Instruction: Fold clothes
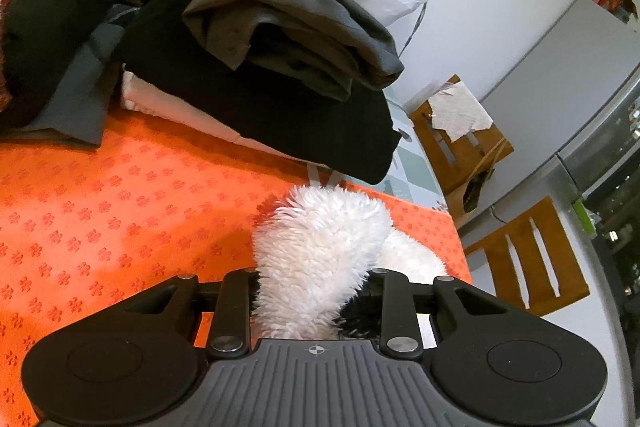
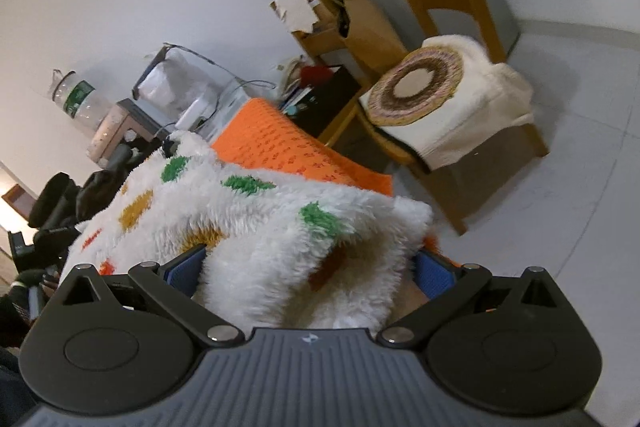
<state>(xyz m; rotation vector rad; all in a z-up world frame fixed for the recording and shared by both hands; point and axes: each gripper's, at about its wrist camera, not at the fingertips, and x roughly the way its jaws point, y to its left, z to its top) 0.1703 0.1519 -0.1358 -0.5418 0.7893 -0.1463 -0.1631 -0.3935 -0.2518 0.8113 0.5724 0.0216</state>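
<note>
We've got the fluffy white garment (image 1: 316, 259) bunched between our left gripper (image 1: 312, 291) and right gripper (image 2: 308, 267), both clamping it over the orange tablecloth (image 1: 100, 219).

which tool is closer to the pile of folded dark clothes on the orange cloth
Left. The left tool, gripping fluffy white fabric, faces the folded dark clothes pile just ahead across the orange cloth. The right tool points toward the wooden chair; the pile isn't clearly visible there.
</note>
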